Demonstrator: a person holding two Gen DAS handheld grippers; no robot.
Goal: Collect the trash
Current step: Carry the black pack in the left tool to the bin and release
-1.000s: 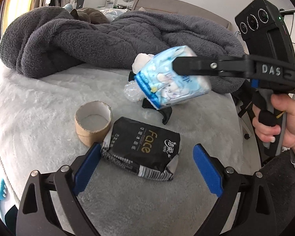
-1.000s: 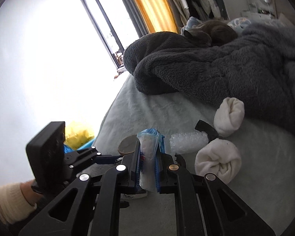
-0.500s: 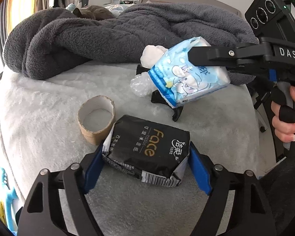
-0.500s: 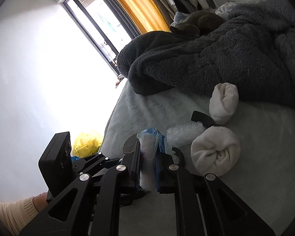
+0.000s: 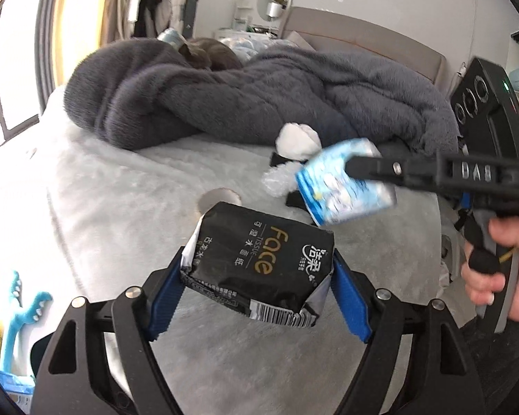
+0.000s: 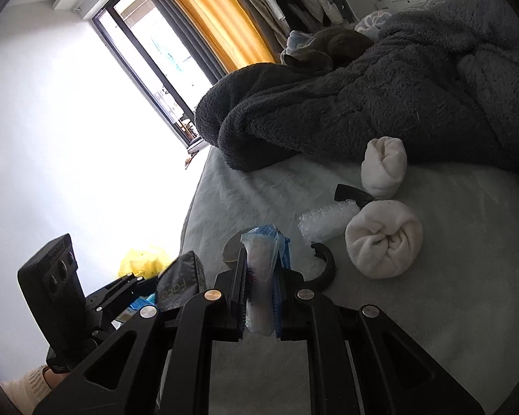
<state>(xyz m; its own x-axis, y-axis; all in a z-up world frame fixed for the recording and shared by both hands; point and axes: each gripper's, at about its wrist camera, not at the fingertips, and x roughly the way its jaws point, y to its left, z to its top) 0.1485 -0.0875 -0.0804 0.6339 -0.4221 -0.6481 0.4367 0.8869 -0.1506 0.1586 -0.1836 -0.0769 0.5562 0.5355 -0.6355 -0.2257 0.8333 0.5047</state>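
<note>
My left gripper (image 5: 259, 290) is shut on a black "Face" tissue pack (image 5: 259, 259) and holds it above the grey bed cover (image 5: 121, 207). The pack also shows in the right wrist view (image 6: 180, 285). My right gripper (image 6: 259, 297) is shut on a blue and white tissue pack (image 6: 261, 276), seen to the right in the left wrist view (image 5: 342, 186). A cardboard roll (image 5: 218, 199) lies on the bed behind the black pack. A crumpled bubble wrap piece (image 6: 328, 223) lies further back.
A dark grey fleece blanket (image 5: 259, 97) is heaped across the bed. Two rolled white socks (image 6: 384, 238) and a black curved plastic piece (image 6: 325, 269) lie near the bubble wrap. A yellow bag (image 6: 142, 263) sits on the floor by the bed's edge.
My left gripper moved forward, closed on the black tissue pack and lifted it off the bed. My right gripper kept its blue pack and shifted right and a little lower.
</note>
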